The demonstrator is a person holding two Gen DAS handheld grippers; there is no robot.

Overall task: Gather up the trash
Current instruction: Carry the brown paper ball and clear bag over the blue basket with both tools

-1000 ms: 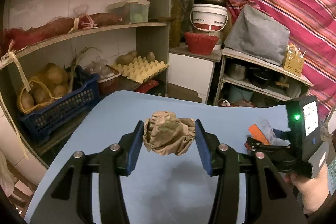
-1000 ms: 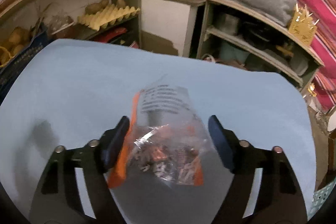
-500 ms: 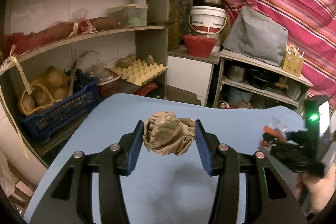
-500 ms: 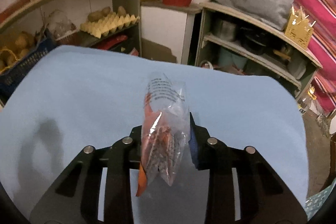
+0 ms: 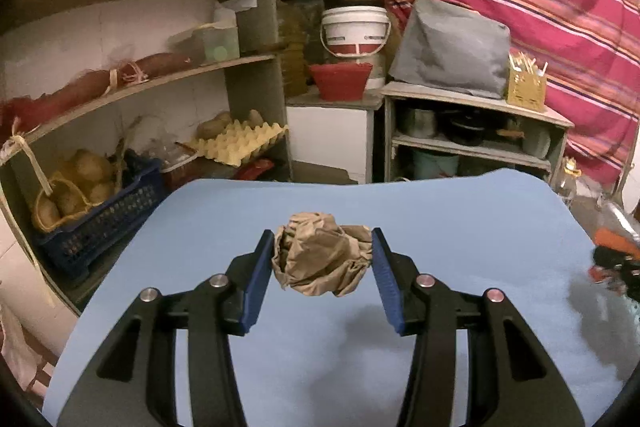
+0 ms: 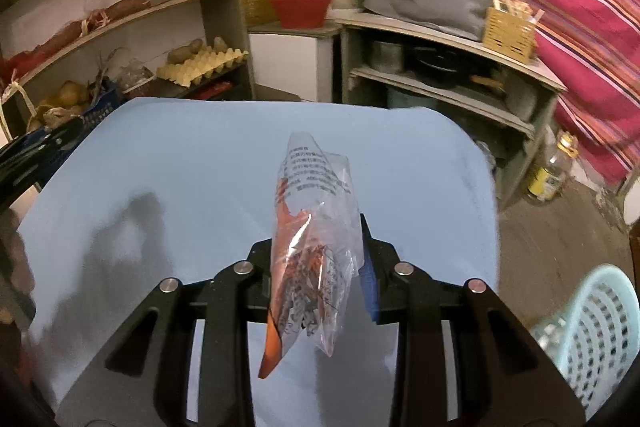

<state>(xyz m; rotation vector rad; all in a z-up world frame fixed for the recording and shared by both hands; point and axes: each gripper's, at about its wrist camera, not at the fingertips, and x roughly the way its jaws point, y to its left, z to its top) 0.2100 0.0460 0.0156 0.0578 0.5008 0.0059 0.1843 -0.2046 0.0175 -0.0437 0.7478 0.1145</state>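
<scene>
My left gripper (image 5: 322, 261) is shut on a crumpled brown paper ball (image 5: 320, 259) and holds it above the light blue table (image 5: 460, 219). My right gripper (image 6: 316, 259) is shut on a clear plastic wrapper with orange print (image 6: 312, 247), lifted off the table (image 6: 180, 147); the wrapper hangs between the pads. The right gripper shows blurred at the right edge of the left wrist view (image 5: 618, 267). The left gripper shows at the left edge of the right wrist view (image 6: 44, 143).
A light blue perforated basket (image 6: 596, 335) stands on the floor at the lower right. Shelves with potatoes, an egg tray (image 5: 240, 141) and a blue crate (image 5: 104, 211) are to the left. A low shelf unit (image 5: 472, 131) with pots stands behind the table.
My right gripper closed on the wrapper and lifted it off the table, moving right and up. My left gripper keeps the paper ball and has risen a little.
</scene>
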